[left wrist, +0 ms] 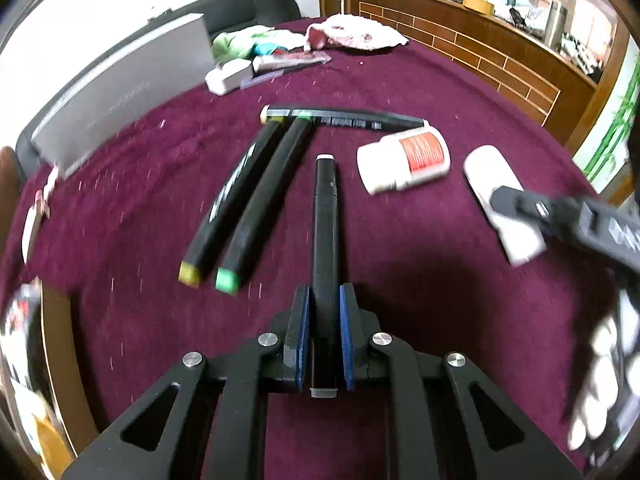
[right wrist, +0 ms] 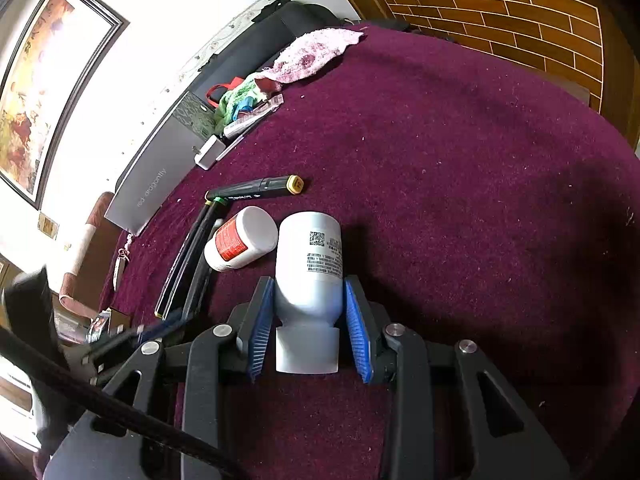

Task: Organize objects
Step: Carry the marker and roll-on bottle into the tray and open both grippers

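Four black markers showed on the maroon-covered table (left wrist: 400,280) in the left wrist view. One, a white-capped marker (left wrist: 325,216), was pinched between the blue pads of the left claw (left wrist: 325,300), its far end pointing away across the cloth. Two more lay side by side just to its left, touching along their length: a yellow-capped marker (left wrist: 228,204) and a green-capped marker (left wrist: 264,200). The fourth marker (left wrist: 344,118) lay crosswise beyond their far ends. There were two white bottles. A small bottle with a red label (left wrist: 404,164) lay on its side near the markers, and a plain white bottle with printed text (right wrist: 310,264) lay just beside it. The right claw (right wrist: 310,312) gripped this second bottle around its shoulder, near the neck, both blue pads pressed against its sides while it rested on the cloth. At the far edge of the table stood one grey box (left wrist: 120,92), with one white charger (left wrist: 228,76) beside it, then one green cloth (left wrist: 240,42) and one pink patterned cloth (left wrist: 356,34). One framed picture (right wrist: 44,88) hung on the white wall behind, seen from the right wrist
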The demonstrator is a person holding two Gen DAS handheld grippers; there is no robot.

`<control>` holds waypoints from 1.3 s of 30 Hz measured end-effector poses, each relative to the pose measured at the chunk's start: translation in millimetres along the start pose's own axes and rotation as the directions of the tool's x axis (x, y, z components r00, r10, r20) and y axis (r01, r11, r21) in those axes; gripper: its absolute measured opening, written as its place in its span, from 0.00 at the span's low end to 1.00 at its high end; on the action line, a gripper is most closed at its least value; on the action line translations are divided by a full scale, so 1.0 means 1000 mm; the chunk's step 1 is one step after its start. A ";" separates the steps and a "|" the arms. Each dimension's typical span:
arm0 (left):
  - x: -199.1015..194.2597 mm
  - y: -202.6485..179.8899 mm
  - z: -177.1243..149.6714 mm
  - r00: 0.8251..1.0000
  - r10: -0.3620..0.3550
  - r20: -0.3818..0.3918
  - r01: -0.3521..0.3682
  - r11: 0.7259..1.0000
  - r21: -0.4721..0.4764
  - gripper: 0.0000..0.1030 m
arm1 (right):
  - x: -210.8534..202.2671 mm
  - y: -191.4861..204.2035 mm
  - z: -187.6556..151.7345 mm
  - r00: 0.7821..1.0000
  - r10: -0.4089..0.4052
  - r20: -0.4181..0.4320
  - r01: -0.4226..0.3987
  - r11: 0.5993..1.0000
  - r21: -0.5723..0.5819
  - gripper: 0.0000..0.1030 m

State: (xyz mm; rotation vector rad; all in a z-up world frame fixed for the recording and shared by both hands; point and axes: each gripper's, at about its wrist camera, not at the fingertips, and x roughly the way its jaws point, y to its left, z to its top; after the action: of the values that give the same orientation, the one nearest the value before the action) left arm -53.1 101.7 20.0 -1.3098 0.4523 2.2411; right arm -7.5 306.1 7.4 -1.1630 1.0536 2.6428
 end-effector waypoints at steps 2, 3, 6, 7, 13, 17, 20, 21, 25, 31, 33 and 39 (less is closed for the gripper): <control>-0.009 0.001 -0.015 1.000 -0.017 -0.007 0.017 1.000 -0.015 0.11 | 0.000 0.000 0.000 1.000 0.000 0.000 0.000 1.000 0.000 0.31; -0.014 0.002 -0.023 1.000 -0.029 -0.013 0.028 0.999 -0.031 0.11 | 0.000 0.000 0.000 1.000 0.000 0.000 0.000 1.000 0.000 0.31; -0.017 -0.002 -0.027 0.999 -0.033 -0.014 0.032 0.999 -0.033 0.11 | 0.000 0.000 0.000 1.000 0.000 0.000 0.000 1.000 -0.001 0.31; -0.015 -0.005 -0.025 1.000 -0.018 -0.011 0.018 1.000 -0.025 0.11 | 0.000 0.000 0.000 1.000 -0.001 0.001 0.001 1.000 -0.001 0.31; -0.002 -0.015 -0.003 0.999 0.024 0.028 -0.024 1.000 -0.005 0.12 | 0.000 -0.001 0.000 1.000 0.000 0.008 0.000 1.000 -0.003 0.31; -0.003 -0.016 -0.006 0.999 0.030 0.046 -0.029 0.999 -0.012 0.11 | 0.001 0.001 0.001 1.000 -0.002 0.013 0.002 1.000 -0.012 0.31; -0.013 -0.014 -0.015 0.997 0.031 0.069 -0.030 0.999 -0.020 0.11 | 0.002 0.002 0.001 1.000 -0.007 0.019 0.008 1.000 -0.024 0.31; -0.020 -0.013 -0.020 0.996 0.029 0.079 -0.027 0.999 -0.023 0.11 | 0.002 0.003 0.001 1.000 -0.010 0.021 0.011 1.000 -0.029 0.32; -0.049 -0.010 -0.039 0.990 0.055 0.129 -0.052 0.998 -0.027 0.11 | 0.002 0.003 0.001 1.000 -0.007 0.027 0.008 0.999 -0.034 0.31; -0.097 0.010 -0.076 0.978 0.047 0.204 -0.028 0.995 -0.095 0.11 | 0.002 0.003 0.000 1.000 -0.003 0.029 0.004 0.999 -0.040 0.31; -0.110 0.020 -0.089 0.975 0.041 0.219 -0.012 0.992 -0.129 0.11 | 0.002 0.002 0.000 1.000 0.005 0.030 -0.004 1.000 -0.031 0.31; -0.140 0.056 -0.128 0.962 0.025 0.273 0.038 0.974 -0.222 0.11 | -0.008 -0.002 -0.009 0.995 0.101 -0.011 -0.101 0.994 0.044 0.31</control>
State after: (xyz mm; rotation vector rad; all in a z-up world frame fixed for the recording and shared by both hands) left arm 63.7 -45.4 82.8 -1.0760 0.0941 2.4772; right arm 4.7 303.5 7.5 -1.1496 1.1968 2.6756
